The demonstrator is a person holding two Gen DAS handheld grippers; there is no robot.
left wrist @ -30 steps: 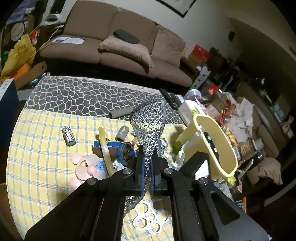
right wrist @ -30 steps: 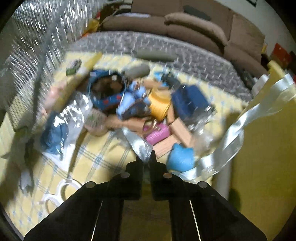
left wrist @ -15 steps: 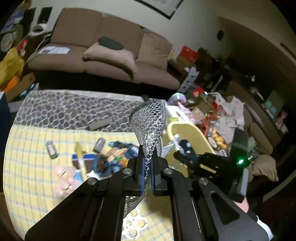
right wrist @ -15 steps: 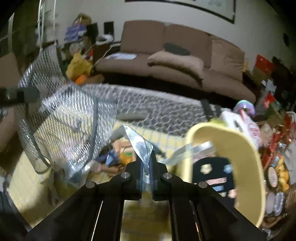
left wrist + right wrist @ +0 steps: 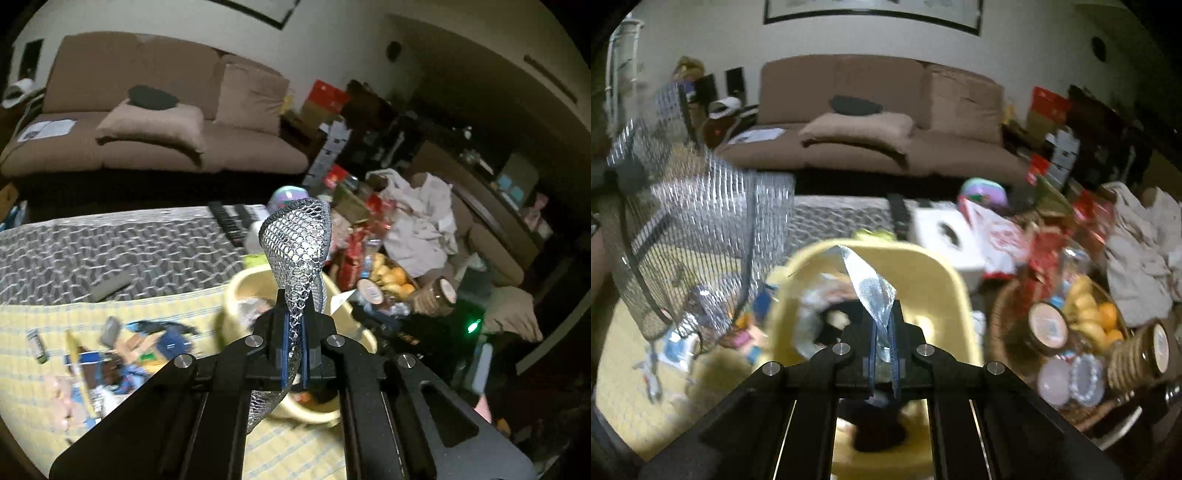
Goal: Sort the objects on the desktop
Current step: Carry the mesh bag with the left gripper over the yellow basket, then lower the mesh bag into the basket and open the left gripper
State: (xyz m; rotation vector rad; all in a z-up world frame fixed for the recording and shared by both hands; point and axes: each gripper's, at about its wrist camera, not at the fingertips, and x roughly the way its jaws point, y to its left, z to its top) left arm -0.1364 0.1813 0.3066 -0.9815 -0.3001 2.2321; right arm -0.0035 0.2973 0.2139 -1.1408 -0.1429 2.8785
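Overhead, one mesh bag (image 5: 295, 240), one silver ribbon (image 5: 873, 291), one yellow tub (image 5: 945, 284).

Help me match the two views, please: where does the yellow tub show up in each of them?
Left wrist view: the yellow tub sits at centre, just beyond the left gripper, partly hidden by the mesh bag it holds.
Right wrist view: lower centre, under the right gripper.
Shared landmark: the brown sofa behind.

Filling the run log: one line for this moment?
left gripper: shut on mesh bag | right gripper: shut on silver ribbon | both above yellow bin
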